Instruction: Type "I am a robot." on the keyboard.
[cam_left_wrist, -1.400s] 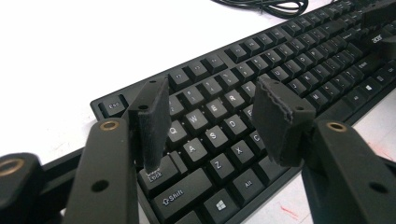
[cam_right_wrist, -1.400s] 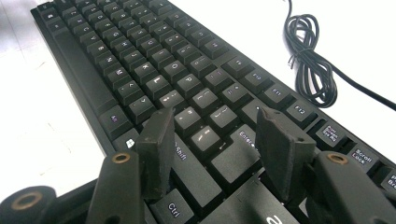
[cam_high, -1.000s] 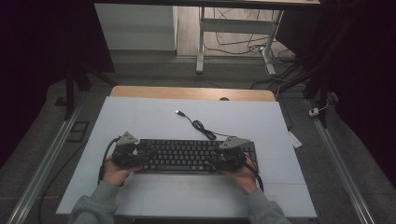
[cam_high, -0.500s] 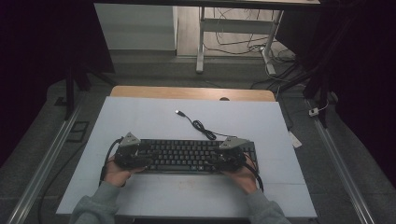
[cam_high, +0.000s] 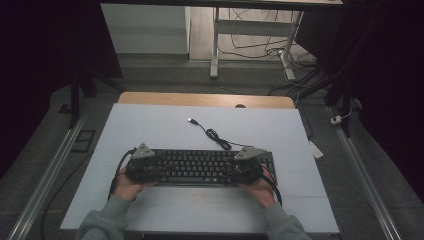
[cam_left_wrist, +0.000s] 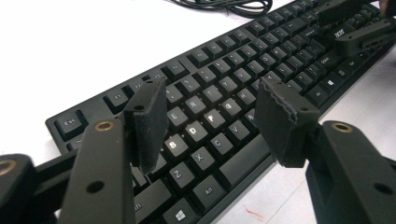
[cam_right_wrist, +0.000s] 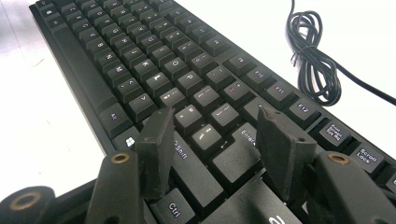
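Keyboard (cam_high: 200, 167), black and full-width, lies flat on the pale table (cam_high: 150, 125), near the person's edge, with a gripper over each end. From the high view its cable (cam_high: 215, 135) runs away across the table in a loose coil to a free plug, and both hands sit under the grippers' grey plates; the jaws themselves are too small there to read. The left gripper (cam_left_wrist: 210, 116) view settles that: its jaws stand apart above the letter keys, with nothing pressed between the pads, and the right gripper shows far off at the keyboard's other end. The right gripper (cam_right_wrist: 212, 140) view likewise shows spread jaws over the Enter and Shift keys, clamping nothing, plus the coiled cable close up. Whether the lower jaw tips touch the keys is hard to tell. Compared with a second ago, the left gripper has shifted slightly; keyboard and right gripper sit as before.
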